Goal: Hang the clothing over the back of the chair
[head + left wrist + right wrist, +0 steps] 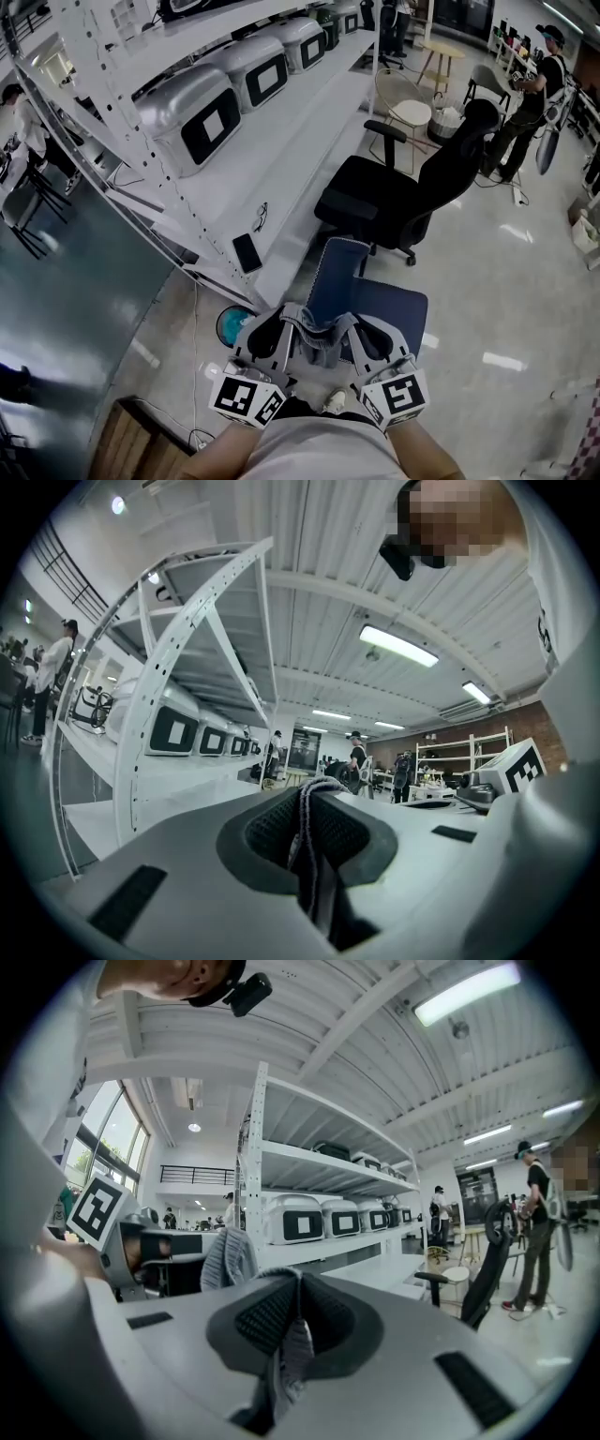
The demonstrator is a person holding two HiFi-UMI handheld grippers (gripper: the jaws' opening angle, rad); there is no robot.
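While the left gripper (pixel 287 326) and right gripper (pixel 353 328) are each pinching the grey clothing (pixel 320 343) at bottom centre, we are holding it crosswise just below the blue chair (pixel 336 277).

Two grippers were counted, the left gripper (pixel 289 323) and the right gripper (pixel 349 328), and two marker cubes (pixel 246 398), one on each. One grey garment (pixel 319 342) was counted. Three chairs were made out for certain: one blue chair (pixel 330 281), one black office chair (pixel 394 197) and one pale round chair (pixel 405 103). One white shelf unit (pixel 309 122) was seen, with at least four white boxes (pixel 192 122) lined along it; their full number could not be told. One dark phone (pixel 247 253) and one teal bin (pixel 230 325) were noted. At least three bystanders (pixel 534 89) were counted.
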